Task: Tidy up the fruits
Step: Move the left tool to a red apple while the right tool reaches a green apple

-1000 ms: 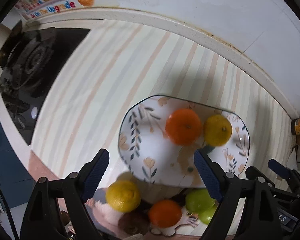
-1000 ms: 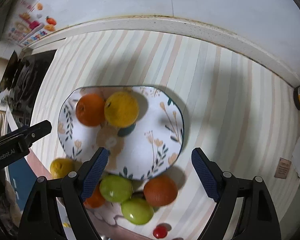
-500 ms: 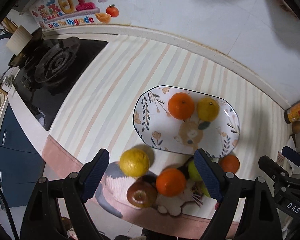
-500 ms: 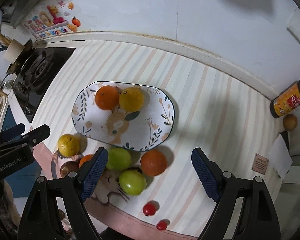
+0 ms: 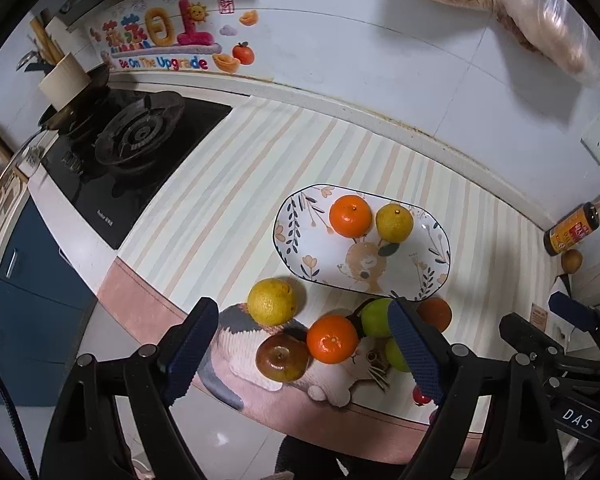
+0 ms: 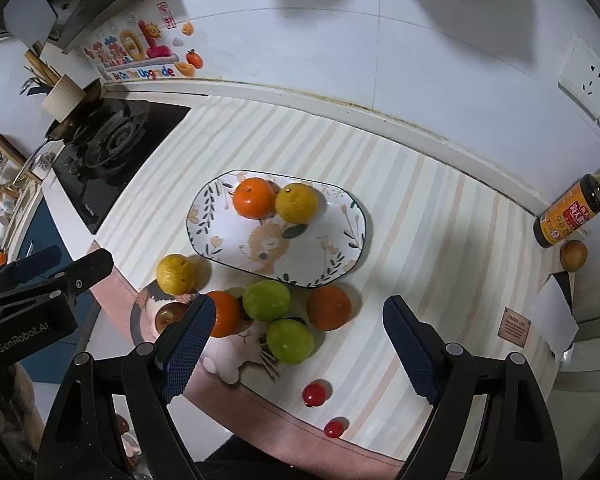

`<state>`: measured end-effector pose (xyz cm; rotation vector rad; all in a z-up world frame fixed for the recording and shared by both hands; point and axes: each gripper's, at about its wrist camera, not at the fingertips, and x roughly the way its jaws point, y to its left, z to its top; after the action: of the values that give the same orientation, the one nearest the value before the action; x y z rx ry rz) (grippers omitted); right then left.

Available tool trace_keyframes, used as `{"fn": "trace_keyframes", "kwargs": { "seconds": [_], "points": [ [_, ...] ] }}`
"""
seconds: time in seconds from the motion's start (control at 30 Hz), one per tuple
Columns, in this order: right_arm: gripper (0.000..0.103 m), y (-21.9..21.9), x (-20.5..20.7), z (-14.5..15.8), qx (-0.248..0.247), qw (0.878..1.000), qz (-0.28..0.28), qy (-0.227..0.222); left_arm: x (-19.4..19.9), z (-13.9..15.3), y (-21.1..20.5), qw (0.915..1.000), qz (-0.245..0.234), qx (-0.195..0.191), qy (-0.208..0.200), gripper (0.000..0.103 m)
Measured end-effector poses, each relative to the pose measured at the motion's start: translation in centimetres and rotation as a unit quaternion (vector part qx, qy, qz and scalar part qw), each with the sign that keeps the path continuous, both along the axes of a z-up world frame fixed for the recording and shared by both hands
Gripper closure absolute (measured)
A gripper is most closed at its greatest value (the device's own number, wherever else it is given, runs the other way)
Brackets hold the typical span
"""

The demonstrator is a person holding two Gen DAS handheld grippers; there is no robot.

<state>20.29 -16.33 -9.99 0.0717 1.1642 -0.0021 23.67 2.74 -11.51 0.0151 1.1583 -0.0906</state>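
Note:
An oval floral plate (image 6: 220,240) (image 5: 304,256) on the striped mat holds an orange (image 6: 254,198) and a yellow citrus (image 6: 296,203). In front of it lie a yellow citrus (image 6: 176,274), a brown fruit (image 6: 170,315), an orange (image 6: 225,314), two green fruits (image 6: 266,301) (image 6: 290,341), another orange (image 6: 329,307) and two small red fruits (image 6: 314,394). My left gripper (image 5: 304,346) is open and empty, high above the loose fruit. My right gripper (image 6: 296,348) is open and empty, high above the front edge.
A gas stove (image 5: 132,140) sits at the left. A sauce bottle (image 6: 568,210) and a small brown fruit (image 6: 573,255) stand at the right by the wall. The counter's front edge (image 6: 260,412) runs just beyond my fingers.
Both grippers have pulled up and back from the plate. The plate and fruits look smaller, and more of the counter, stove and wall shows. Both stay open.

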Motion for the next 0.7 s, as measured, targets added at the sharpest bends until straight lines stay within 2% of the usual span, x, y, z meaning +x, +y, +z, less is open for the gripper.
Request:
{"fn": "trace_keyframes", "kwargs": {
  "seconds": [0.2, 0.33, 0.37, 0.4, 0.53, 0.7],
  "points": [
    [0.015, 0.8, 0.0, 0.4, 0.012, 1.0, 0.006, -0.004, -0.4, 0.6, 1.1, 0.9999, 0.012, -0.008, -0.007, 0.016],
    [0.015, 0.8, 0.6, -0.7, 0.024, 1.0, 0.003, 0.008, 0.0, 0.2, 1.8, 0.9997, 0.021, -0.005, -0.01, 0.015],
    [0.015, 0.8, 0.8, -1.4, 0.029, 0.999, 0.0, 0.015, 0.2, -0.1, 2.0, 0.9997, 0.022, 0.0, -0.007, 0.005],
    [0.015, 0.6, 1.0, -2.3, 0.037, 0.999, -0.003, 0.025, 0.4, -0.5, 2.2, 0.9997, 0.023, 0.002, -0.005, 0.002],
    [0.015, 0.1, 1.8, -7.1, 0.063, 0.994, -0.012, 0.083, 0.8, -3.0, 3.0, 0.9994, 0.03, 0.016, 0.013, 0.001],
    [0.015, -0.9, 2.0, -14.4, 0.082, 0.983, -0.037, 0.16, 0.9, -8.2, 3.6, 0.9965, 0.024, 0.031, 0.074, 0.001]
  ]
}}
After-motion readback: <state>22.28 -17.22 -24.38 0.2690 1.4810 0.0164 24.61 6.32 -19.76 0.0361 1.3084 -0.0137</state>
